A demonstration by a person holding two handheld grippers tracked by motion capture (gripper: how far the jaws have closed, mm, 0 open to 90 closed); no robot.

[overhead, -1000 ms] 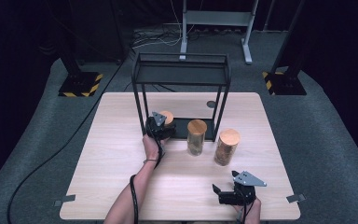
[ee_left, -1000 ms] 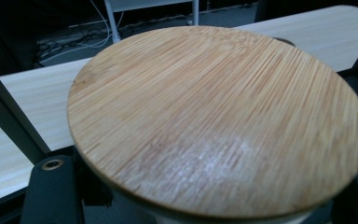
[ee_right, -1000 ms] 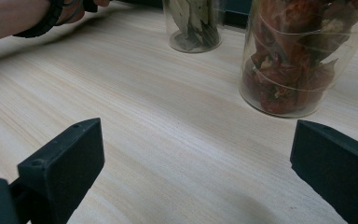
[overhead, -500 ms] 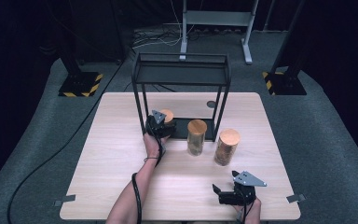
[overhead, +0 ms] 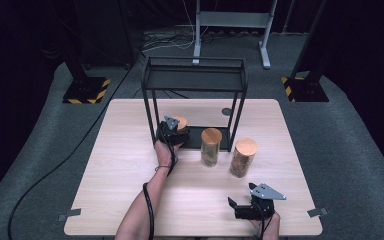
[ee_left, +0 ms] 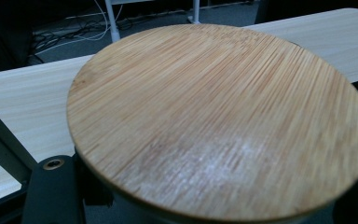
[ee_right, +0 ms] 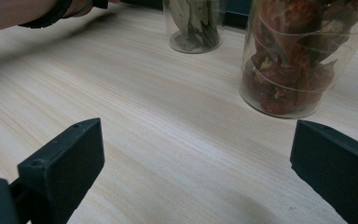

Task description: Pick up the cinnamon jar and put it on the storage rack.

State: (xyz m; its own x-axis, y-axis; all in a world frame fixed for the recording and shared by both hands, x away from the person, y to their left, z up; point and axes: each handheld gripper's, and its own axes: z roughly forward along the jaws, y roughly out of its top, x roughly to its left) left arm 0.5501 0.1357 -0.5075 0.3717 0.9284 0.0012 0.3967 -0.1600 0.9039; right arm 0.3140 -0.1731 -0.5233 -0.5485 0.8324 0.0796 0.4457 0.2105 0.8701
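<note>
Apparently clamped, the left hand-held gripper (overhead: 176,131) holds 1 bamboo-lidded jar (ee_left: 214,121) under the rack (overhead: 195,80).

Matt bamboo lid (ee_left: 219,121), pale wooden table (overhead: 130,165)

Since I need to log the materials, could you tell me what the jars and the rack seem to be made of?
Jar lid: apparently bamboo, matte, with fine straight grain. Jar of red dried pieces: clear and glossy, glass or plastic, contents show through. Rack: thin black bars, probably painted metal.
</note>
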